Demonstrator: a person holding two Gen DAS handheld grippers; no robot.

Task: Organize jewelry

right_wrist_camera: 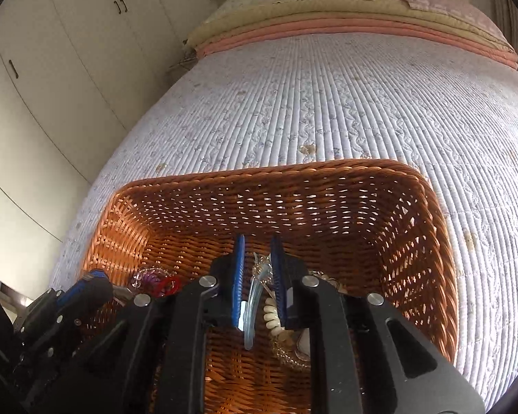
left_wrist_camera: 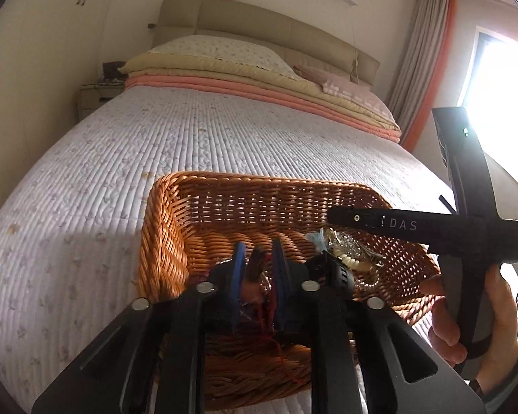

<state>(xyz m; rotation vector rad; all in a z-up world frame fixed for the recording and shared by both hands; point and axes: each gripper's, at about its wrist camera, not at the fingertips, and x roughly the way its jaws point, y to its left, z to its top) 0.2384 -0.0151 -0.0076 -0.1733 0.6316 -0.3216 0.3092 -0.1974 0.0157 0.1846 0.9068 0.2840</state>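
Both my tongs reach into the wicker basket [right_wrist_camera: 328,179] on the bed [left_wrist_camera: 197,138]. My left tongs [left_wrist_camera: 257,262] pinch a brown-and-red trinket [left_wrist_camera: 257,264]. My right tongs [right_wrist_camera: 258,258] are narrowly parted around a clear bracelet [right_wrist_camera: 255,289], beside cream beads [right_wrist_camera: 271,314].

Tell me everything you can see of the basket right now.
The basket is rectangular, woven from glossy orange-brown wicker with a braided rim and gaps in its walls. It sits upright on the quilted bed, open-topped. Jewelry lies on its floor: a cream bead string, a red ring, and clear pieces. Both the left gripper and right gripper reach inside it.
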